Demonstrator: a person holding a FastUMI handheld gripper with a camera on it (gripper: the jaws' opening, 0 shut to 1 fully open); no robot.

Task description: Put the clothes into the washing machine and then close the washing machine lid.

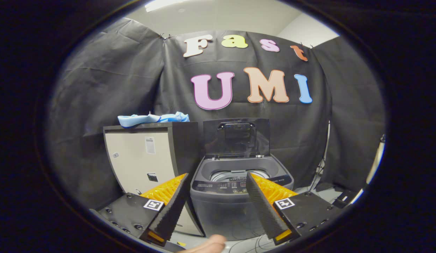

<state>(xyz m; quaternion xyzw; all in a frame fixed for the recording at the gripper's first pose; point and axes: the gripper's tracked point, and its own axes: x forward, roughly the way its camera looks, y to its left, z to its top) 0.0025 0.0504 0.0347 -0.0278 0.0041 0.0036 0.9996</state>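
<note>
A grey top-loading washing machine [235, 196] stands ahead of me, beyond my fingers. Its dark lid [236, 137] is raised upright at the back, and the drum opening [239, 174] shows beneath it. Light blue clothes [153, 118] lie bunched on top of a tall cabinet [147, 161] just left of the machine. My gripper [216, 181] is open, its fingers spread wide with nothing between them, framing the machine's front panel. The clothes are up and to the left of the left finger, well beyond it.
A fingertip of a hand [207, 244] shows below the fingers. Black cloth walls [109, 88] close the booth behind and beside the machine. Cables [254, 242] lie on the floor in front of the machine, and a white pole [374, 165] leans at the right.
</note>
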